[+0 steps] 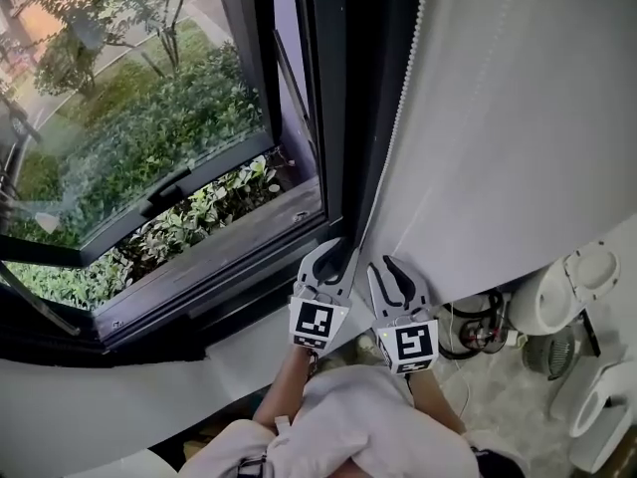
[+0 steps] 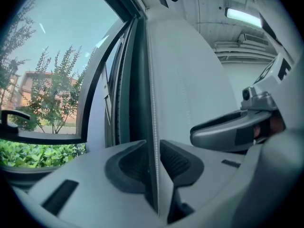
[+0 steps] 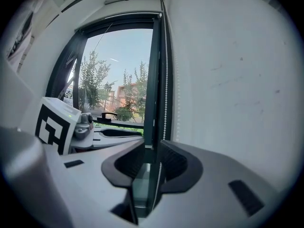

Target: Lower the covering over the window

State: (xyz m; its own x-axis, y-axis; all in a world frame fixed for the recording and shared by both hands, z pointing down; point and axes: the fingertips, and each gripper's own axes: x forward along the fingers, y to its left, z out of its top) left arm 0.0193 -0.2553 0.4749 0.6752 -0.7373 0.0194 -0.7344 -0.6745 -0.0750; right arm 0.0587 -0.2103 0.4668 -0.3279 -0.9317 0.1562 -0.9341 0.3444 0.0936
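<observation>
A white bead chain [image 1: 393,137] hangs down the right side of the black window frame [image 1: 333,118], beside a white wall [image 1: 518,118]. Both grippers point at it from below, side by side. The left gripper [image 1: 333,257] has the chain [image 2: 153,103] running down between its pads without being pinched, so it is open [image 2: 154,160]. The right gripper [image 1: 393,272] is also open [image 3: 152,163]; the chain [image 3: 165,94] passes through its gap close to the right pad. No blind fabric shows over the glass.
The window sash [image 1: 149,197] is swung open outward over green shrubs [image 1: 139,137]. A white sill [image 1: 239,352] lies under the frame. To the right on the floor are white appliances [image 1: 557,297], cables [image 1: 478,332] and a small fan [image 1: 552,352].
</observation>
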